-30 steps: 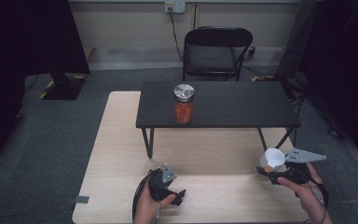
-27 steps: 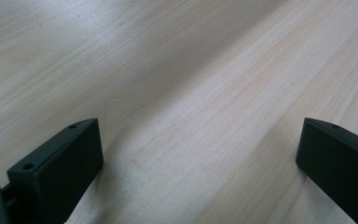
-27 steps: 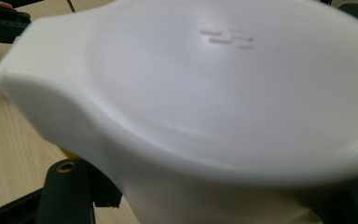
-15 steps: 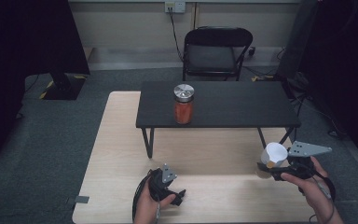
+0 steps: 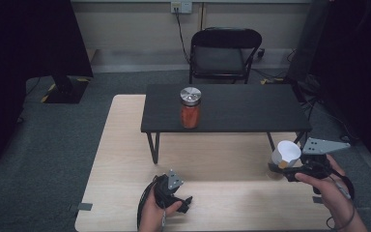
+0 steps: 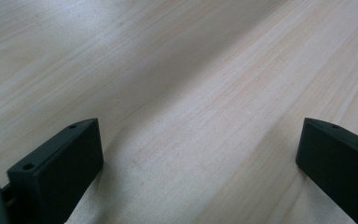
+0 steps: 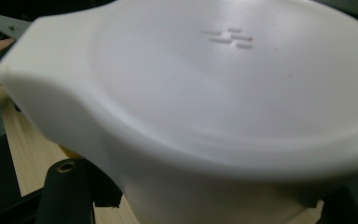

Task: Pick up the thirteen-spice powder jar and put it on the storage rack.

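Light wooden table (image 5: 125, 159): the broad work surface before me, its pale grain running under everything else in the high view. Black low table (image 5: 232, 108): a dark bench-like stand that sits on the wooden table, towards its far edge, on thin legs. Black folding chair (image 5: 220, 55): on the grey carpet beyond the tables, facing me.

Jar (image 5: 190, 107): upright on the black low table, left of its middle, with reddish contents and a round metal lid. It stands well apart from both of my hands.

Right gripper (image 5: 290, 169): held in my right hand above the near right part of the wooden table, grey plate on top. Its jaws are closed on the white cup (image 5: 286, 153) (seen from the gripper's own camera as a wide pale bowl (image 7: 205, 107) with small moulded marks on its bottom). The cup is tilted, its open mouth turned up and towards me, and it hangs clear of the wood, just in front of the black low table's right leg.

Left gripper (image 5: 186, 203): in my left hand, low over the near middle of the wooden table. Its jaws stand wide apart with bare wood grain (image 6: 191, 116) between them and nothing held.
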The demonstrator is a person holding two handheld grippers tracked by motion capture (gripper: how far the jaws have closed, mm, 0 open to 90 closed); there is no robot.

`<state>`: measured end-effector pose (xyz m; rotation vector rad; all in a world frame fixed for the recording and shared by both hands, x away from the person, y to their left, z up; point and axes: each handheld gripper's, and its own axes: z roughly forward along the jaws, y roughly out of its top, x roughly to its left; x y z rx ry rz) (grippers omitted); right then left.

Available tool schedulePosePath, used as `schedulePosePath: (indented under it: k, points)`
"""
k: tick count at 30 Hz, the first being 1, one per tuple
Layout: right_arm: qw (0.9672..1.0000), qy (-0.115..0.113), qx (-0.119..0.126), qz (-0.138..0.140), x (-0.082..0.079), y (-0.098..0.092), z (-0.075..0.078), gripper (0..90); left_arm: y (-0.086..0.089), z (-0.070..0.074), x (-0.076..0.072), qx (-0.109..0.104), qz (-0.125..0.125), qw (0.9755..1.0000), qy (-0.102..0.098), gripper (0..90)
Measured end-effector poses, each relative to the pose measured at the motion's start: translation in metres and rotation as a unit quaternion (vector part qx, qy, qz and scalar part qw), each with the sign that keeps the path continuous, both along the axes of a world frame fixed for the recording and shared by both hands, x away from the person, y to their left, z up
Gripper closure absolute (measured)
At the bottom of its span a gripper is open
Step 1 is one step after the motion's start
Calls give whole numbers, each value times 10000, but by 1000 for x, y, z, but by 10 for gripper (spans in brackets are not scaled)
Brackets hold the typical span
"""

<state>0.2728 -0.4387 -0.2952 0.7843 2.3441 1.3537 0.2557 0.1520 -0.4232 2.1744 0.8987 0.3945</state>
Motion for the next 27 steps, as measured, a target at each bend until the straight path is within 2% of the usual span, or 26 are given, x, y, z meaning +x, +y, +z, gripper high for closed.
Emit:
schedulePosePath:
  k: [13, 27]
  points:
    - [9999, 15, 114, 86, 5, -2, 28, 304, 0, 0, 0, 0, -1, 10000, 0, 0]
    - [9998, -27, 204, 72, 11, 4, 56, 304, 0, 0, 0, -1, 0, 10000, -1, 0]
